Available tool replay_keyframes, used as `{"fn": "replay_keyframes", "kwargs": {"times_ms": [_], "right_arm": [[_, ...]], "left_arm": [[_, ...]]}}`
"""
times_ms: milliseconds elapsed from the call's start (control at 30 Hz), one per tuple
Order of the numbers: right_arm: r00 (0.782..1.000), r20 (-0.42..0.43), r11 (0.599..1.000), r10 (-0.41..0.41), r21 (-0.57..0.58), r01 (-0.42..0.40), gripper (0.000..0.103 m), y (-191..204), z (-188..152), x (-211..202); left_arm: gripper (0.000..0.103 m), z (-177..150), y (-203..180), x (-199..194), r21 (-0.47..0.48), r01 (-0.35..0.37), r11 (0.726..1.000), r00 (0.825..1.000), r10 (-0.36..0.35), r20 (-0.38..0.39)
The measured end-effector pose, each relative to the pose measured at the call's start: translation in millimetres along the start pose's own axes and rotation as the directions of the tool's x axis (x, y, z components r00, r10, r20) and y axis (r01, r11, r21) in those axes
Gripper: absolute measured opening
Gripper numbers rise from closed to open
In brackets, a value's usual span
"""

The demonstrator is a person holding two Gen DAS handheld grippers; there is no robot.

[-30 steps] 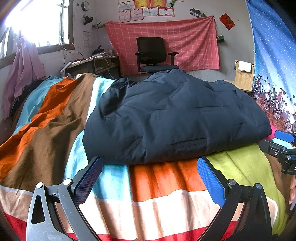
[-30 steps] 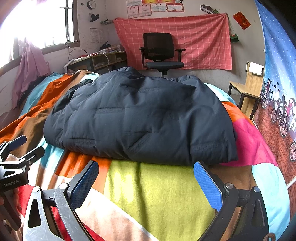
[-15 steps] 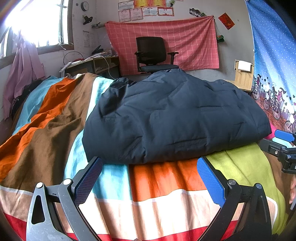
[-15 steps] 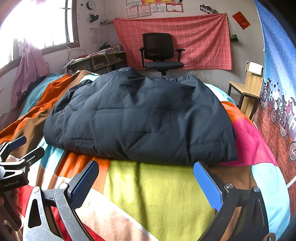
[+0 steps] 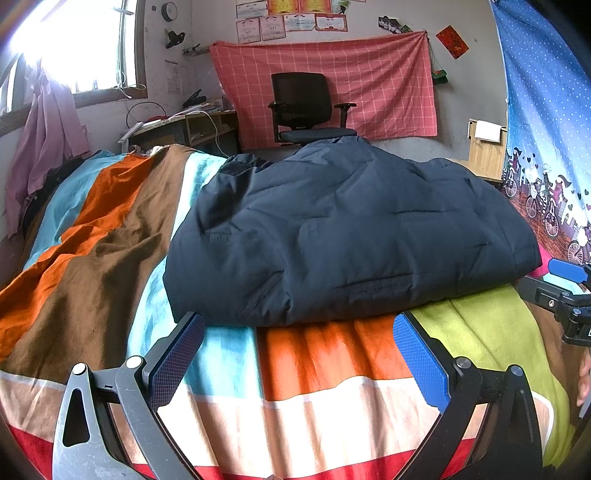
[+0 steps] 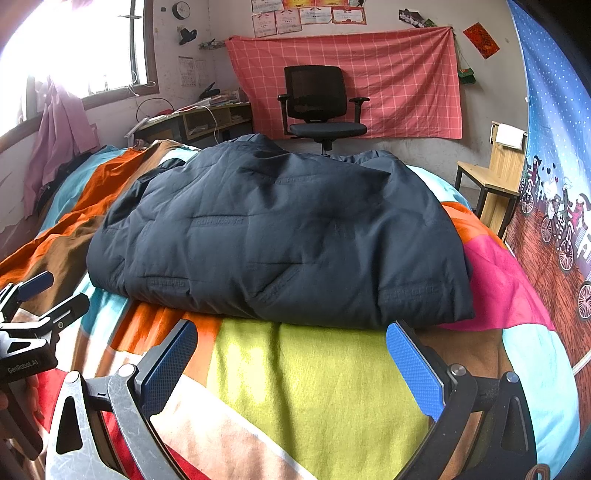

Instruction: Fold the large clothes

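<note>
Lying folded, puffy navy quilted jacket (image 5: 351, 236)

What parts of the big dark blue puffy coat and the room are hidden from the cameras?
- Dark navy quilted coat: in both views its far side is hidden behind its own bulk, and its underside lies against the striped multicoloured bedcover.
- Black office chair: in the left wrist view the coat covers its base.
- Papers on the wall: print too small to read in either view.
- Window: glare washes out the outside.
</note>
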State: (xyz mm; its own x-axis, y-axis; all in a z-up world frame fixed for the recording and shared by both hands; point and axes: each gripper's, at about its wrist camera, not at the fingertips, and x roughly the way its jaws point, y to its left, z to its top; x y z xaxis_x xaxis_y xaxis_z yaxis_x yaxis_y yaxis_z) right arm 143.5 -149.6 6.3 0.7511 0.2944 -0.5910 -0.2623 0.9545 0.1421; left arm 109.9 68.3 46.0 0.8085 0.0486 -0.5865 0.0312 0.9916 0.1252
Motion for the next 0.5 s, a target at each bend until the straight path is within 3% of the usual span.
{"fn": "replay_keyframes", "kwargs": {"times_ms": [500], "right_arm": [[1.0,-0.004,1.0,0.0,0.004,0.0,0.103,2.1,-0.6,0.0]], "left_arm": [[0.1,-2.8,-6.6,0.8,0.001,0.036,0.999,0.999,-0.036,-0.004]]}}
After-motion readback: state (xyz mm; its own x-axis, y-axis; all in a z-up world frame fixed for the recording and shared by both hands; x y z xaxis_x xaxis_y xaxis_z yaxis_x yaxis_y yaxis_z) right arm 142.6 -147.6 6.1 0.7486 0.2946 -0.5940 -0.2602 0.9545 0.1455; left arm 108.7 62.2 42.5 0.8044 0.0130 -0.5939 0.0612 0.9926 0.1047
